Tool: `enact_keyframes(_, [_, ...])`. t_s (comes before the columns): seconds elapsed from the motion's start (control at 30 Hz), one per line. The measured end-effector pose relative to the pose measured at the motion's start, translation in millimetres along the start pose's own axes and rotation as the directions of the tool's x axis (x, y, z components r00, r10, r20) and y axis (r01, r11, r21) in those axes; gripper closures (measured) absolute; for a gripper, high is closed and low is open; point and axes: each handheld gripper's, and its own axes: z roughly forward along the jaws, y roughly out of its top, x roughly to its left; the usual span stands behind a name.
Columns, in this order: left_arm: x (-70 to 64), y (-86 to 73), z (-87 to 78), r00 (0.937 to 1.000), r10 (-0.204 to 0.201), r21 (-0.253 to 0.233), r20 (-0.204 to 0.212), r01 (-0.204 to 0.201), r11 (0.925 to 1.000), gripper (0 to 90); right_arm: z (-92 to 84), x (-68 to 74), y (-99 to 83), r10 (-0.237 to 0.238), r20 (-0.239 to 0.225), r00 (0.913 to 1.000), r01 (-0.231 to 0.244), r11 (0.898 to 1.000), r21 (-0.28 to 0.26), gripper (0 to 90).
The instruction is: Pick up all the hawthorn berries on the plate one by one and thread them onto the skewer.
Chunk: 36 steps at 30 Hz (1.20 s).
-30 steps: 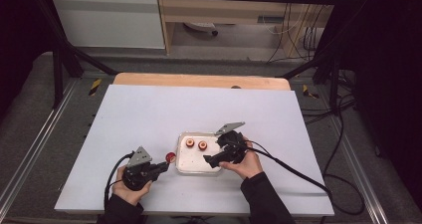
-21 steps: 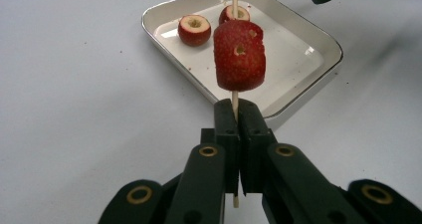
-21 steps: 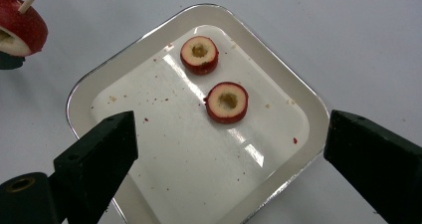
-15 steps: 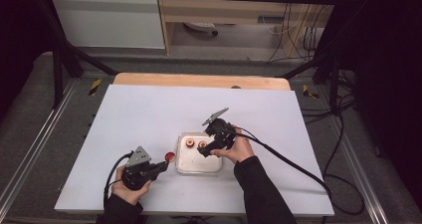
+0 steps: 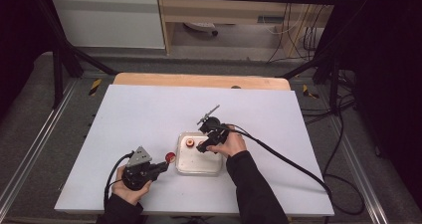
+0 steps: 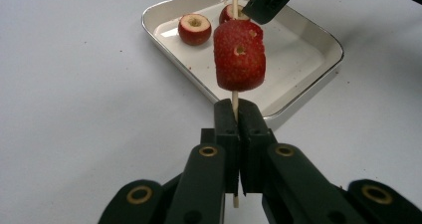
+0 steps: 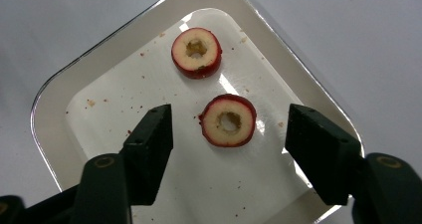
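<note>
My left gripper (image 6: 238, 113) is shut on a thin wooden skewer (image 6: 234, 100) with one red fruit piece (image 6: 239, 55) threaded on it. In the high view the left gripper (image 5: 160, 166) rests near the table's front, left of the white tray (image 5: 185, 168). My right gripper (image 7: 230, 115) hovers over the tray (image 7: 59, 94), its jaws astride a cored red fruit ring (image 7: 215, 128). The jaws have just been closing, and gaps remain on both sides of the ring. A second ring (image 7: 196, 52) lies beyond it. From above, the right gripper (image 5: 202, 147) sits over the tray.
The tray lies on a white sheet (image 5: 149, 109) that covers the table; a wooden edge (image 5: 199, 79) shows at the back. A black cable (image 5: 288, 159) trails right from the right gripper. Metal rails run along both sides of the table.
The right gripper moved left and farther in over the tray, and its jaws narrowed around a fruit ring. The left gripper and its skewer stayed put.
</note>
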Motion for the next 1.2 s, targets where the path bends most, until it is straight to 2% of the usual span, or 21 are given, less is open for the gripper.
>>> enact_keyframes(0.1, [0.0,-0.1,0.5,1.0,0.0,0.002,0.0,0.0,1.0,88.4,4.3,-1.3,0.5,0.0,-0.016,0.9999,0.0,1.0,0.004,41.1])
enact_keyframes(0.43, [-0.2,0.2,0.5,1.0,0.003,0.001,0.0,-0.003,1.0,88.3,15.2,-4.2,1.1,-0.001,-0.024,0.9997,0.001,1.0,0.02,52.5])
enact_keyframes(0.8, [-0.9,0.4,0.7,1.0,0.005,0.002,0.0,-0.005,1.0,88.4,18.5,-5.9,1.4,0.021,-0.021,0.9996,-0.021,0.999,0.032,59.3])
enact_keyframes(1.0, [-1.0,0.7,0.1,1.0,0.008,-0.002,-0.003,-0.008,1.0,88.4,14.0,-4.7,1.6,0.041,-0.02,0.9989,-0.041,0.999,0.031,59.9])
enact_keyframes(1.2, [-2.2,0.9,-0.7,1.0,0.008,-0.007,-0.004,-0.008,0.9999,88.3,-2.4,-1.8,0.6,0.075,-0.021,0.997,-0.075,0.997,-0.005,60.0])
